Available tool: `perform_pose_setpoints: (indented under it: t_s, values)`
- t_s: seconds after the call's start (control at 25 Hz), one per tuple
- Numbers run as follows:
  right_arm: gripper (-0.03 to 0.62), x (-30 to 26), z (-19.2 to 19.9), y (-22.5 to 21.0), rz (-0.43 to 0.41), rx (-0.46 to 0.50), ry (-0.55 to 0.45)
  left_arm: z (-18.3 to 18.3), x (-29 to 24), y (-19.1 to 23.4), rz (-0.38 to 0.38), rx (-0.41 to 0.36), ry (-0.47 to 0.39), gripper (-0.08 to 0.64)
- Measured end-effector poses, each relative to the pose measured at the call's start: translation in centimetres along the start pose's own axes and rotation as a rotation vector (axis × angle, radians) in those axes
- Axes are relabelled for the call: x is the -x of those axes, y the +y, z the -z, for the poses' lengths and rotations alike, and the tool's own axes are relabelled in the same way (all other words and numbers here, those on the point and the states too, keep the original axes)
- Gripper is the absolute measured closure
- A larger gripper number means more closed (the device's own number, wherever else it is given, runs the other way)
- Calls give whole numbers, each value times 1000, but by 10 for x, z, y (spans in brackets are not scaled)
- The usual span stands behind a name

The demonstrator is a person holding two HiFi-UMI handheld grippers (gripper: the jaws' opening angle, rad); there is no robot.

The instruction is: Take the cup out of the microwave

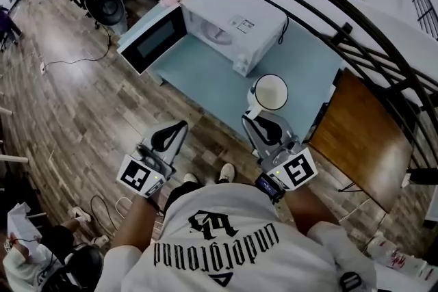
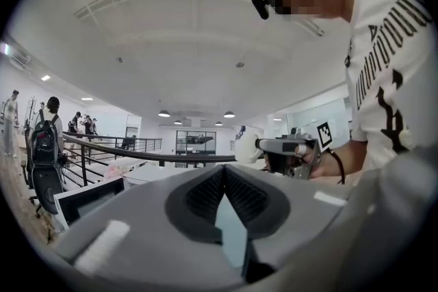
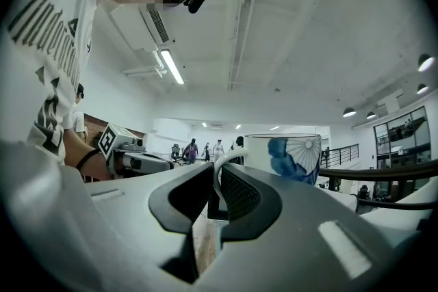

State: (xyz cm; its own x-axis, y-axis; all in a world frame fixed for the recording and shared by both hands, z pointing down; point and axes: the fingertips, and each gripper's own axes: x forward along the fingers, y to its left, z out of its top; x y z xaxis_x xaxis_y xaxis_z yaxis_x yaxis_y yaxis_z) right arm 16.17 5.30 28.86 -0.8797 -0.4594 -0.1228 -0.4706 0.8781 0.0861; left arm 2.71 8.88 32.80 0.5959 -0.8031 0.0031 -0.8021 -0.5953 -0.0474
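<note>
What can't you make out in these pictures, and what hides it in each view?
- Head view: most of the inside of the microwave, hidden by its own top.
- Head view: whether the cup touches the table; from above, its base is hidden.
- Right gripper view: the cup's inside, hidden by its wall; most of its handle, behind the right gripper.

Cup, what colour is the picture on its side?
Blue, like a fan-shaped flower, on the white cup. The right gripper view shows it best.
</note>
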Motion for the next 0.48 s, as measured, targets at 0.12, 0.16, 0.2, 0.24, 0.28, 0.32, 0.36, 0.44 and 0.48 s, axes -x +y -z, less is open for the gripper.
perform_pose_setpoints:
  t_s: [0.12,0.16,0.2,0.24,0.28,0.32,0.36,0.44,0.48]
  values:
    - [554,5,-6,19,11,1,-5,-3,15,-10,22,-7,-5,509]
    - [554,6,-9,26,17,3,-5,-4,20,-13,31,-10,-7,509]
    - [554,7,-11,34,23,4,-6,-5,27,-15,38,-12,-8,509]
    - [554,7,-14,41,29,6,-7,-7,35,-17,44,-13,-9,509]
    - [554,6,-17,49,35,7,-7,-8,43,-17,48,-12,-10,509]
    - [554,6,-19,57,40,9,-8,-8,53,-18,51,-11,-11,509]
    - [554,5,-21,66,45,12,-9,-8,63,-18,54,-11,-12,509]
    - [554,5,-27,83,58,18,-15,-9,84,-19,58,-9,-13,509]
    - [554,5,-30,93,66,19,-18,-9,95,-19,60,-7,-16,509]
